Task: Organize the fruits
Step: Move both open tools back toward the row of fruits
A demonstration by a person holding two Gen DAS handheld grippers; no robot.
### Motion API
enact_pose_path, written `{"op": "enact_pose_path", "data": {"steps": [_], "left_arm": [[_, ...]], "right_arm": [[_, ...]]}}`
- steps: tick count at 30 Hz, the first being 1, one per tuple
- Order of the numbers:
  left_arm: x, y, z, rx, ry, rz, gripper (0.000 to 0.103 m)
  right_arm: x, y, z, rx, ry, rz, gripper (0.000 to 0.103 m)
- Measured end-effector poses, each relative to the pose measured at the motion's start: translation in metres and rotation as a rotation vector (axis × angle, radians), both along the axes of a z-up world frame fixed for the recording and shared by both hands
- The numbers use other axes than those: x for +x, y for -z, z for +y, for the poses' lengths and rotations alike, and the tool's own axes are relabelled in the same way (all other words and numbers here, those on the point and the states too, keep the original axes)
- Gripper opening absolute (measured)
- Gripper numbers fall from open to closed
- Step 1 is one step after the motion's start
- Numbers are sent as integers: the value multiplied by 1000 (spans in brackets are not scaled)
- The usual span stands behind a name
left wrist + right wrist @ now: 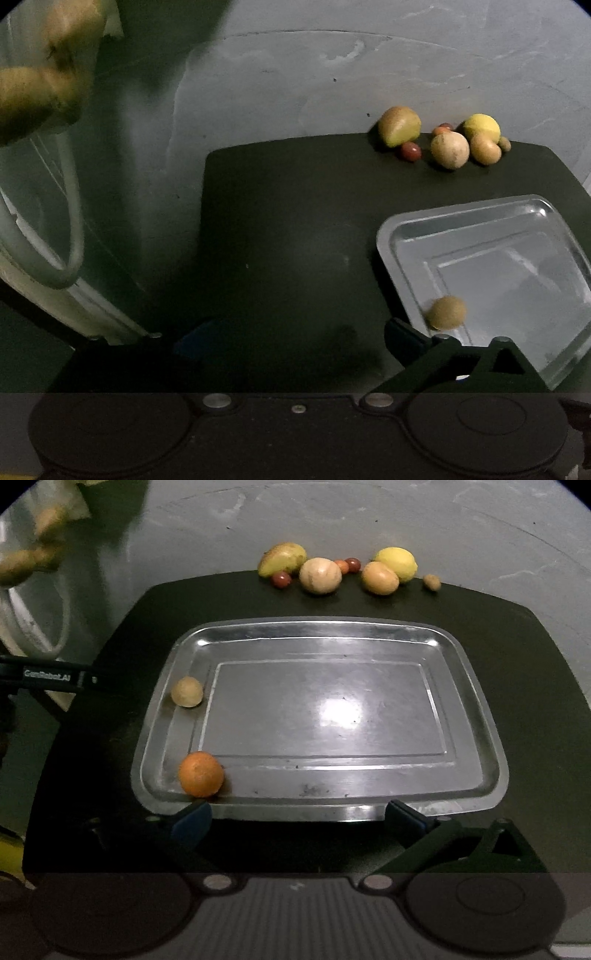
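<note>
A steel tray lies on a round black table. Inside it, by the left rim, sit a small tan fruit and an orange. A row of several fruits lines the table's far edge: a mango, a pale round fruit, a lemon and small red ones. My right gripper is open at the tray's near rim, holding nothing. My left gripper is open over bare table, left of the tray; the tan fruit looks blurred near its right finger.
The grey floor surrounds the table. A white curved hose or frame stands off the table's left. Blurred yellowish shapes show at the upper left. The left gripper's arm reaches in beside the tray.
</note>
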State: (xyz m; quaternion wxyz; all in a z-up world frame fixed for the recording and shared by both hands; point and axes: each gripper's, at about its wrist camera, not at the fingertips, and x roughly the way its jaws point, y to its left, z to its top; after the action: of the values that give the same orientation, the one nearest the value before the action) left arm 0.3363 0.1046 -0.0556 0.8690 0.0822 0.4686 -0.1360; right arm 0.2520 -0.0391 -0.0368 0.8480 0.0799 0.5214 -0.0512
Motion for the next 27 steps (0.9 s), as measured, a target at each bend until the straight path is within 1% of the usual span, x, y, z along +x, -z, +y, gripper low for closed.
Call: {"op": "enact_pose_path", "data": {"steps": [5, 8, 14, 20, 27], "left_arm": [[15, 3, 3, 0, 27, -14, 101], [23, 4, 3, -1, 41, -24, 101], [40, 3, -8, -17, 61, -52, 102], [54, 2, -19, -20, 56, -77, 102], [74, -4, -33, -18, 30, -102, 102]], "right_arm": [[7, -2, 5, -46, 42, 2, 103], [11, -3, 8, -95, 61, 6, 103], [18, -4, 8, -141, 80, 0, 103], [31, -2, 2, -157, 73, -21, 103], [53, -4, -12, -152, 53, -93, 103]]}}
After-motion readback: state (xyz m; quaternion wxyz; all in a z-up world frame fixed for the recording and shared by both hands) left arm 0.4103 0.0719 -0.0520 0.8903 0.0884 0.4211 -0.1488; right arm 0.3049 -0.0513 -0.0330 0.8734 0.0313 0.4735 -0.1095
